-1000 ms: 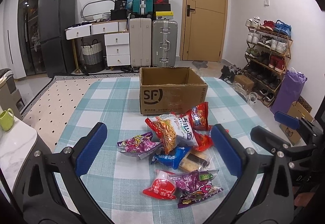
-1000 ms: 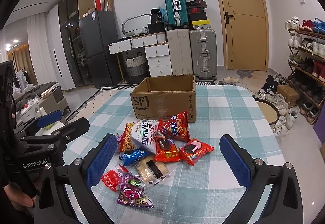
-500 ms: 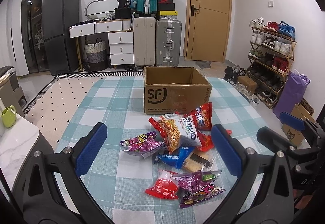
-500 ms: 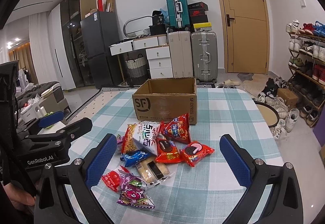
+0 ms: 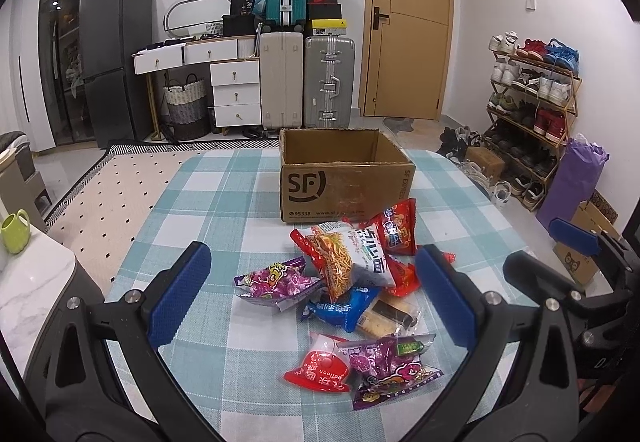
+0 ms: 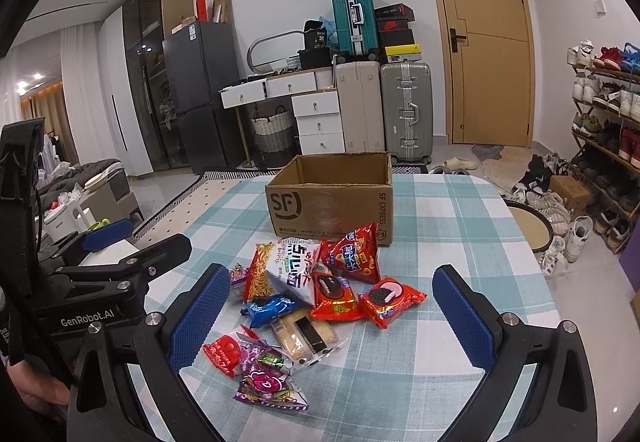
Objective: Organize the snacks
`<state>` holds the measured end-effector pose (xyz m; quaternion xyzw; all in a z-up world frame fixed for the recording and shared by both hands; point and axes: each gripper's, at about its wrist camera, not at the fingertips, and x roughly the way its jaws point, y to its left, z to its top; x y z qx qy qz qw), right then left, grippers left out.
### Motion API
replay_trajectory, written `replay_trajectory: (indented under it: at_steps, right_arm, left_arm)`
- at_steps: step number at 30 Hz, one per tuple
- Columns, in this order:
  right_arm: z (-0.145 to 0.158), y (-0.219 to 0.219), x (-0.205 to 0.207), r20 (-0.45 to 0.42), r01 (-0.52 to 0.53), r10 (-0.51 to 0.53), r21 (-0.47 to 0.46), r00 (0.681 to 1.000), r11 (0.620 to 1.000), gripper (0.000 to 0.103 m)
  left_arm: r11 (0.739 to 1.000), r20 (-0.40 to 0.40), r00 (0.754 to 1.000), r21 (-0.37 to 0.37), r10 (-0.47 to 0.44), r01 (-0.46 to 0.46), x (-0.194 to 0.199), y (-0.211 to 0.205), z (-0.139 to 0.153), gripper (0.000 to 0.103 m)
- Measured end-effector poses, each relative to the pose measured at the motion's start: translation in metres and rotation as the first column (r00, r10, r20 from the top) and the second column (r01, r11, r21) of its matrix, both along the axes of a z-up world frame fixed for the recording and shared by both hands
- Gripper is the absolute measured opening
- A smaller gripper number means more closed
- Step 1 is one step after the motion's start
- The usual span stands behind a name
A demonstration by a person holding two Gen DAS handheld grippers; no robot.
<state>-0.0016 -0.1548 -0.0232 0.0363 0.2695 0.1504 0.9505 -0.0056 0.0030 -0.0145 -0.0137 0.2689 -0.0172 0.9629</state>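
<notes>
1. Two grippers hang above the near edge of the table [image 5: 224,193], and neither has hold of anything. The left gripper [image 5: 312,298] has its blue pads spread wide, and the right gripper [image 6: 332,314] stands just as wide, with the snack pile showing between its fingers.

2. Every snack lies loose on the checked cloth in front of the cardboard box [image 5: 344,181], none of them put away yet. The noodle bag [image 5: 340,258] leans on a red chip bag [image 6: 354,252]. A blue packet [image 5: 344,308] and a clear biscuit pack [image 6: 304,332] are partly tucked under their neighbours.

3. Overlap is the first risk. A grab at the noodle bag would likely drag whatever touches it, or close on two packets at once.

4. Crinkly, air-filled bags look slippery and soft. Pinched at a puffed middle, one could squirt out of the pads; squeezed hard, the sandwich-cookie pack [image 6: 390,300] could end up crushed.

5. Flat packets such as the purple candy bag [image 6: 270,386] and the red balloon-print packet [image 5: 320,372] sit flush on the cloth, so the pads may snag the tablecloth rather than the wrapper.

6. Both grippers are close side by side, so aiming at the same part of the pile could knock them together.

7. As for containers, the box stands open-topped with its flaps out of the way. What shows of its inside is bare cardboard, though its floor is hidden from both views.
</notes>
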Motion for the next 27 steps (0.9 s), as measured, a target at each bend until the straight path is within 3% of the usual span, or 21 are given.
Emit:
replay_trajectory:
  at_steps: [8, 14, 19, 27]
  right_arm:
    - [-0.008, 0.005, 0.001, 0.004, 0.030, -0.030, -0.060, 1.000, 0.998, 0.103]
    - [-0.026, 0.007, 0.005, -0.044, -0.012, 0.010, -0.044, 0.999, 0.999, 0.103]
    - [-0.051, 0.007, 0.008, -0.125, -0.079, 0.082, 0.033, 0.989, 0.996, 0.103]
    - [-0.099, 0.017, 0.018, -0.262, -0.162, 0.194, 0.140, 0.945, 0.977, 0.102]
  left_arm:
    - [1.000, -0.013, 1.000, -0.010, 0.007, -0.008, 0.003, 0.003, -0.005, 0.102]
    - [1.000, -0.034, 0.999, -0.013, 0.018, -0.018, 0.007, 0.010, -0.013, 0.102]
    - [0.999, -0.044, 0.998, -0.024, 0.033, -0.034, 0.010, 0.021, -0.022, 0.102]
    - [0.997, -0.072, 0.996, -0.047, 0.062, -0.065, 0.014, 0.043, -0.038, 0.102]
